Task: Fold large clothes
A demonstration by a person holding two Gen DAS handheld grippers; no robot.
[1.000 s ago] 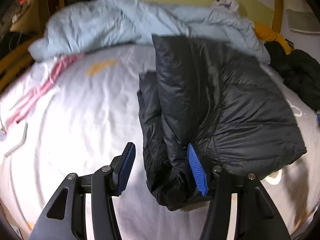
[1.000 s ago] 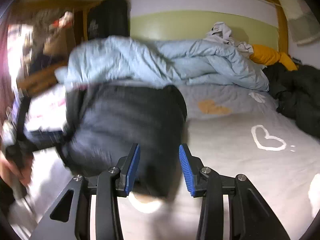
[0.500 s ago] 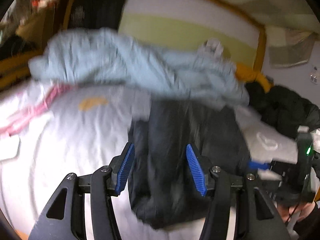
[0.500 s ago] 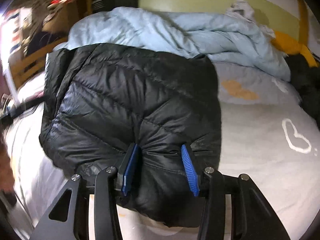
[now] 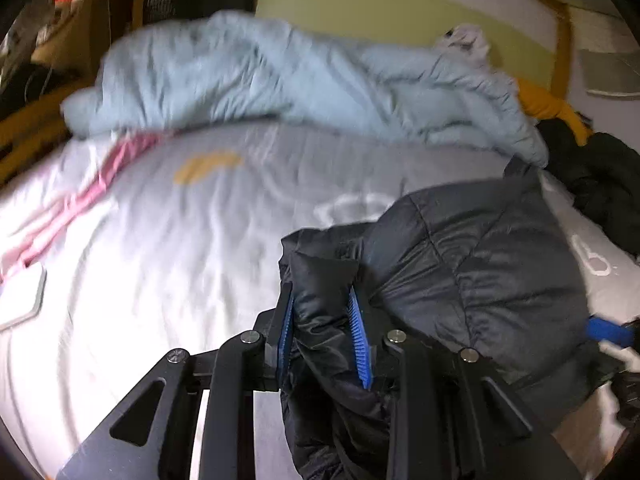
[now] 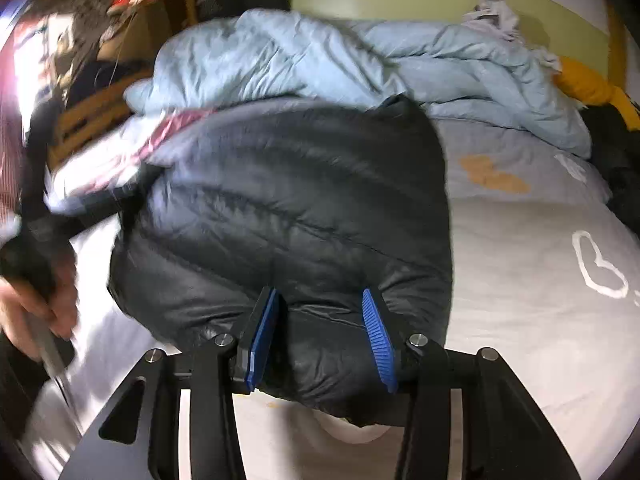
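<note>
A black quilted puffer jacket (image 5: pixel 480 264) lies bunched on the grey bed sheet (image 5: pixel 160 240). My left gripper (image 5: pixel 322 332) is shut on a thick fold at the jacket's left edge, with fabric bulging between the blue pads. In the right wrist view the same jacket (image 6: pixel 288 208) fills the middle. My right gripper (image 6: pixel 320 340) has its jaws around the jacket's near hem, with padding filling the gap between them. The left gripper's handle and the hand holding it (image 6: pixel 36 288) show at the far left.
A pale blue duvet (image 5: pixel 280 80) is heaped along the headboard. A yellow garment (image 5: pixel 548 104) and dark clothes (image 5: pixel 604 184) lie at the right. A pink striped cloth (image 5: pixel 80 200) lies on the left. The sheet has a white heart print (image 6: pixel 600 264).
My left gripper closed from open onto the jacket's left fold. The jacket shifted right in the left wrist view. My right gripper moved in onto the jacket's near hem and stays there.
</note>
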